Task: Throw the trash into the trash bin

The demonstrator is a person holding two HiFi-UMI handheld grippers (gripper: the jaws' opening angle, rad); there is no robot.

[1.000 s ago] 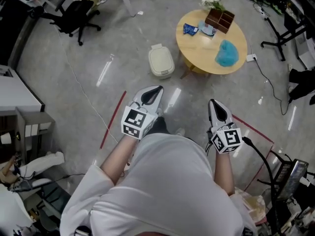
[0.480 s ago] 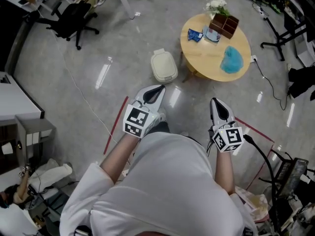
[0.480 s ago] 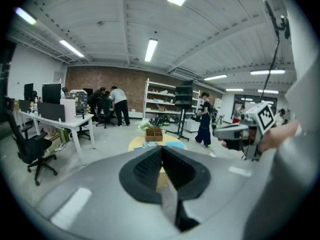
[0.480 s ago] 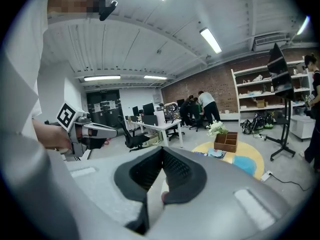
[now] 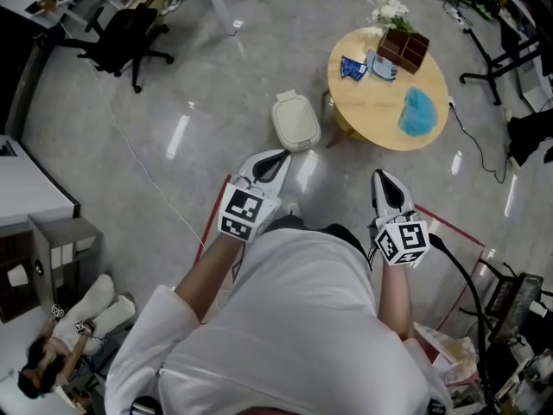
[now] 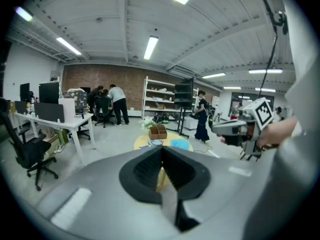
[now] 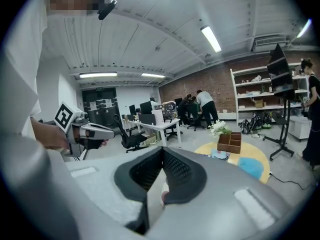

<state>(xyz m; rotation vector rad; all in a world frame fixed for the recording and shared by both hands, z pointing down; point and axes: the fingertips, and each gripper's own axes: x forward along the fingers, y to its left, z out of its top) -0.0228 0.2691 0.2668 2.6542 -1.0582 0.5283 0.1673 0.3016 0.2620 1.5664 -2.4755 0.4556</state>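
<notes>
Head view: left gripper [image 5: 275, 158] and right gripper [image 5: 384, 180] both clenched on nothing; bin [image 5: 295, 121] at twelve, wrapper [image 5: 352, 67] on the surface [image 5: 380, 119] at one. Left gripper view: fingers [image 6: 145, 170] together, surface ahead. Right gripper view: likewise. Approach step, we judge; next, we open over the wrapper.

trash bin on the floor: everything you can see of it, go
The trash bin is small, cream and plastic-looking, with a rounded-rectangular top. Its lid is shut and has a small tab at the far edge. It stands upright on the grey floor, close beside the left edge of the round wooden table. Nothing but the floor visibly touches it.
</notes>
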